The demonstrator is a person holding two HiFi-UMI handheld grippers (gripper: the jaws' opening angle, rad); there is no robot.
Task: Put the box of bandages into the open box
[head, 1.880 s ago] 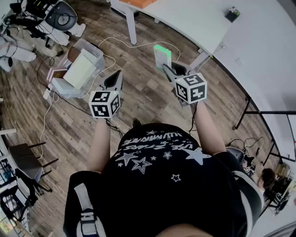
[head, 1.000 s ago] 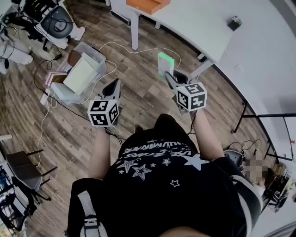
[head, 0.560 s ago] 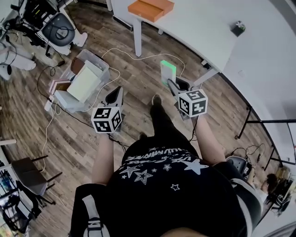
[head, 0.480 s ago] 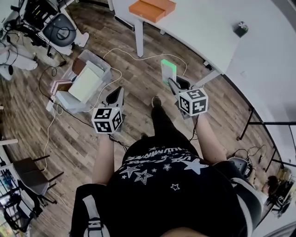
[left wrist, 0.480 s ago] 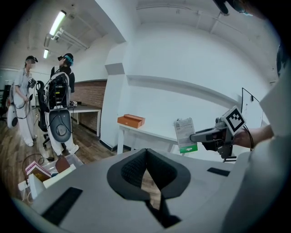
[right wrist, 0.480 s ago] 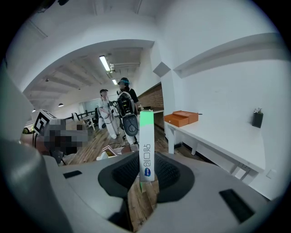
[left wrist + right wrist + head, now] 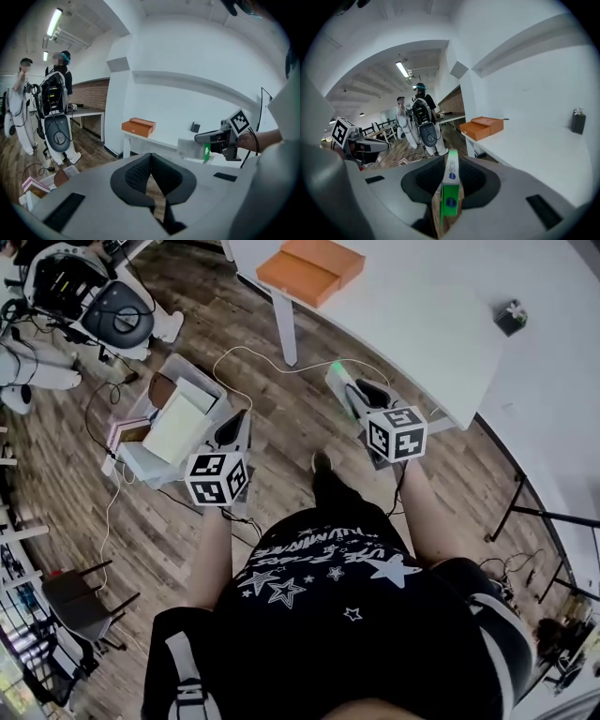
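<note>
My right gripper (image 7: 355, 393) is shut on the box of bandages (image 7: 337, 380), a thin green and white carton held upright on edge in front of the white table (image 7: 422, 324). In the right gripper view the bandage box (image 7: 451, 186) stands between the two dark pads. The open orange box (image 7: 311, 265) lies on the far left end of the table, and it shows ahead as the orange box (image 7: 482, 127). My left gripper (image 7: 232, 428) hangs over the wooden floor, shut with nothing in it, pads meeting (image 7: 150, 159).
A clear bin (image 7: 141, 460) of papers sits on the floor at left, with white cables around it. A small dark holder (image 7: 512, 317) stands on the table's right part. People and standing machines (image 7: 423, 123) are farther back in the room.
The person has stepped toward the white table, so the orange box has come fully into view. The right gripper still holds the bandage box and is now at the table's edge.
</note>
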